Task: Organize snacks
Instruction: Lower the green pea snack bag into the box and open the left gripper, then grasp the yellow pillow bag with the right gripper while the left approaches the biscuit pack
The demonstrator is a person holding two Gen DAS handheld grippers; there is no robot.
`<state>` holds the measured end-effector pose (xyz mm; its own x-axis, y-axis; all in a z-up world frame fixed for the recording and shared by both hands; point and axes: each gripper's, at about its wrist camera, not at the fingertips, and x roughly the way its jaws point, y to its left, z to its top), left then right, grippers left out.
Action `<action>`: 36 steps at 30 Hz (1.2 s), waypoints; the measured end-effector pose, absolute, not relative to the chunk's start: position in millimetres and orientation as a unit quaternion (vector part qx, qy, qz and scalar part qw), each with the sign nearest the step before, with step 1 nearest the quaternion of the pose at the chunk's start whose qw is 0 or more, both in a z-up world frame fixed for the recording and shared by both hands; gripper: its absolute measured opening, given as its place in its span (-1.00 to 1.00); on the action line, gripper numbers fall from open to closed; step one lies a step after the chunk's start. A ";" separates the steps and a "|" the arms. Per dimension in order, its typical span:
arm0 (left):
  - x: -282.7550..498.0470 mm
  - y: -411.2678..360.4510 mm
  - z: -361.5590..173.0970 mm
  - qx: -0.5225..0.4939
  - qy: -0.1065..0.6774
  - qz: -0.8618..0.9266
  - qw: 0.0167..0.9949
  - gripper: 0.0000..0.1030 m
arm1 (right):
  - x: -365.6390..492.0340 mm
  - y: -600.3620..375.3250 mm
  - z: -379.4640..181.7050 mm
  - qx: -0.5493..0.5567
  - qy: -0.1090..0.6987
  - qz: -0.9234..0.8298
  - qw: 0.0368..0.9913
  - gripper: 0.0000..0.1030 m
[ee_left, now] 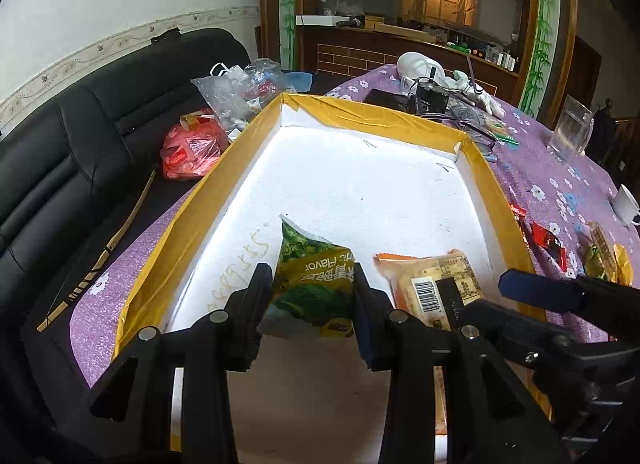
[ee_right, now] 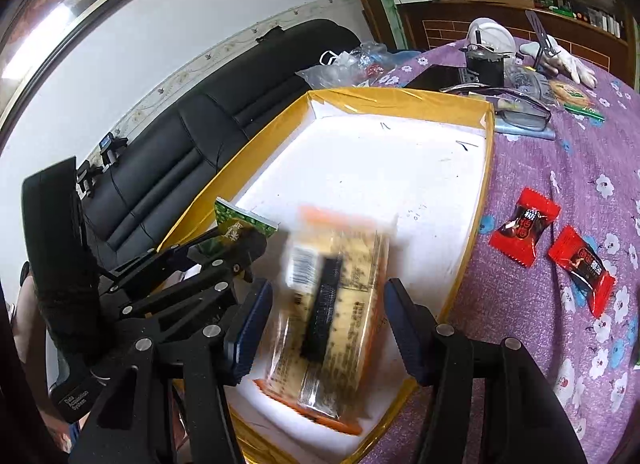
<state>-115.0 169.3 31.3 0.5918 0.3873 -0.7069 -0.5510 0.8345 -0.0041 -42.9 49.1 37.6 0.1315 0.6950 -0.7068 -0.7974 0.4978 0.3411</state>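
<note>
A white foam box with a yellow taped rim [ee_left: 200,199] [ee_right: 476,223] lies on the purple flowered tablecloth. My left gripper [ee_left: 310,268] is shut on a green snack packet [ee_left: 312,284] and holds it upright over the near end of the box. The right wrist view shows that same green packet [ee_right: 236,223] at left. My right gripper [ee_right: 327,284] has an orange-edged cracker packet [ee_right: 344,328] between its pads, blurred and low over the box floor. In the left wrist view the cracker packet [ee_left: 432,284] sits just right of the green one.
Two red candies [ee_right: 524,223] [ee_right: 580,268] lie on the cloth right of the box. More wrapped snacks [ee_left: 604,256], a white cup [ee_left: 626,203] and a clear pitcher [ee_left: 568,131] stand further right. A black sofa [ee_left: 100,135] with plastic bags [ee_left: 192,147] is to the left. Clutter sits behind the box.
</note>
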 end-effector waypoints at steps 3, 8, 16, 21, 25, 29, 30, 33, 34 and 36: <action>-114.9 168.1 31.9 -0.110 0.366 0.268 0.884 -0.30 | -44.4 47.9 40.2 -0.058 0.429 0.500 0.750 0.18; -114.8 169.1 32.4 -0.116 0.374 0.266 0.881 -0.22 | -45.2 45.4 44.0 -0.051 0.430 0.501 0.749 0.18; -118.1 163.9 44.8 -0.119 0.376 0.265 0.880 0.00 | -37.2 29.0 64.0 -0.014 0.431 0.499 0.752 0.19; -119.6 155.9 59.9 -0.118 0.369 0.259 0.885 0.05 | -24.6 5.0 79.1 0.008 0.449 0.485 0.751 0.19; -118.8 144.6 72.5 -0.112 0.363 0.248 0.891 0.10 | -11.9 -42.6 96.7 0.004 0.430 0.464 0.775 0.19; -111.2 131.4 80.5 -0.122 0.362 0.220 0.897 0.16 | 13.3 -108.5 108.7 0.011 0.408 0.424 0.808 0.19; -107.7 126.4 82.8 -0.125 0.365 0.208 0.899 0.16 | 22.0 -125.5 110.0 0.016 0.406 0.411 0.816 0.20; -94.6 104.9 88.3 -0.122 0.374 0.174 0.902 0.16 | 53.6 -185.6 105.8 0.059 0.403 0.370 0.835 0.20; -88.4 96.4 89.9 -0.124 0.379 0.160 0.903 0.16 | 62.8 -201.2 102.4 0.070 0.402 0.358 0.840 0.20; -77.7 79.0 91.7 -0.126 0.387 0.132 0.904 0.16 | 83.2 -230.6 91.5 0.096 0.404 0.327 0.849 0.21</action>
